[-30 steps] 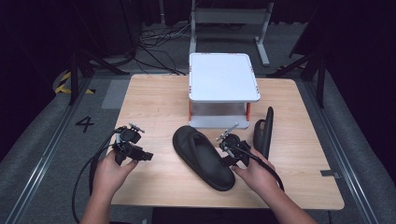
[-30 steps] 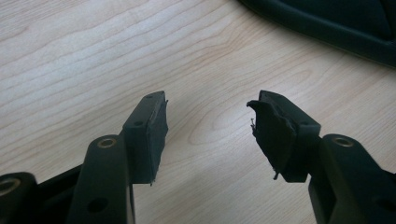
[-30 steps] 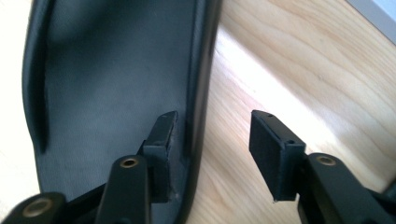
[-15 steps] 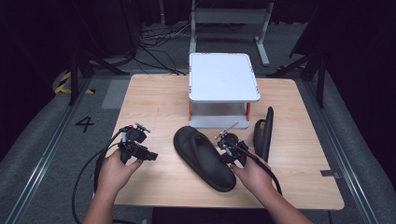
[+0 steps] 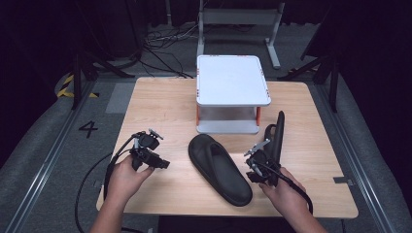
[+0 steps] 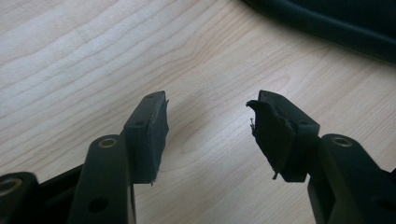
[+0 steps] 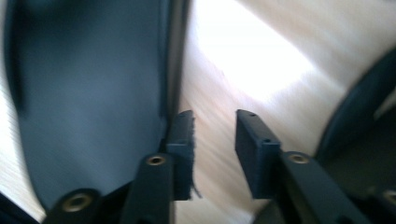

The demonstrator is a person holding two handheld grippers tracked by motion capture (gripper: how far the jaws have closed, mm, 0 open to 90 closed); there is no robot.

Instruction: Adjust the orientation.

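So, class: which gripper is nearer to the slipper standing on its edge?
Right. The right gripper is just beside the slipper standing on its edge; the left gripper is across the table, beyond the flat slipper.

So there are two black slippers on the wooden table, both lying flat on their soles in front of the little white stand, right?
Not quite. One black slipper lies flat in front of the white stand, but the other slipper stands on its edge at the right, beside the right gripper. The high view shows it.
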